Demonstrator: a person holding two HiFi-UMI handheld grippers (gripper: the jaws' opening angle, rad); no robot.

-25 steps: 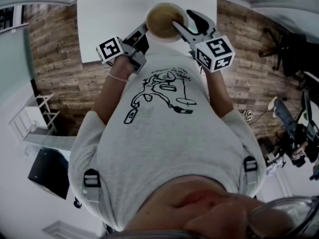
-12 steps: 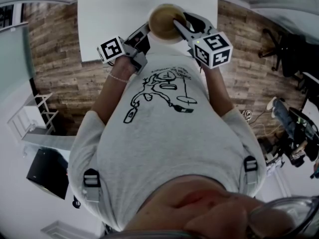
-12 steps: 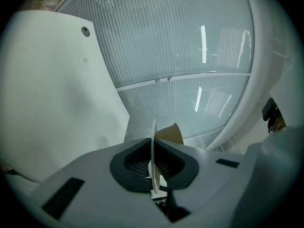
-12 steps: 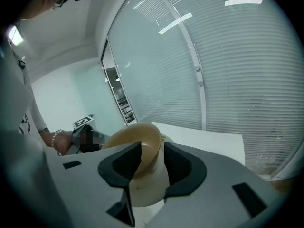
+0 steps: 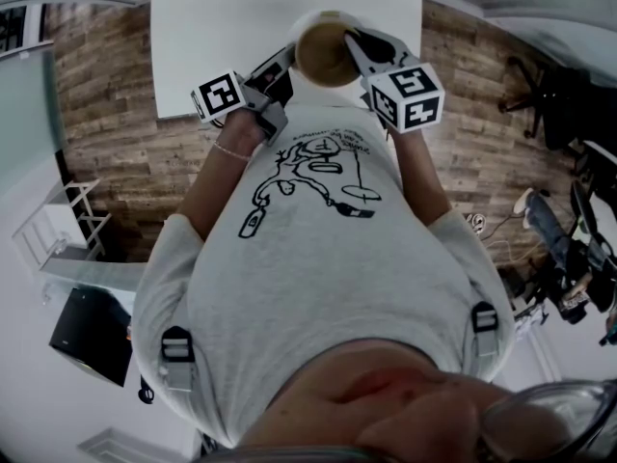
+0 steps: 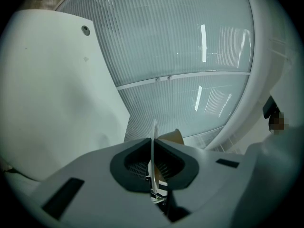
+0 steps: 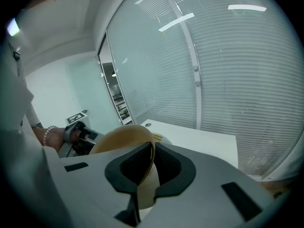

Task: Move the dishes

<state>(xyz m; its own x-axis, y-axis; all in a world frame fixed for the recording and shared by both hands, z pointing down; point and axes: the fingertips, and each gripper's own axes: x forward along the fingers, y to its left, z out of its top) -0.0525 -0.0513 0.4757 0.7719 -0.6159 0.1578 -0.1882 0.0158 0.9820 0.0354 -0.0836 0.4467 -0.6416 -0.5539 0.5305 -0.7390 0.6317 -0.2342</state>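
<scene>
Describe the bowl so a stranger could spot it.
Find the white table over the wood floor. At its near edge, before the person, is a round bowl, tan inside. The only dish there, its rim is clamped by the left gripper and the right gripper, whose jaws just closed.

One tan bowl (image 5: 323,54) is showing at twelve o'clock, with two grippers, the left gripper (image 5: 285,64) and the right gripper (image 5: 353,42), one white table (image 5: 222,37) and one beaded bracelet (image 5: 228,149) at ten o'clock.
</scene>
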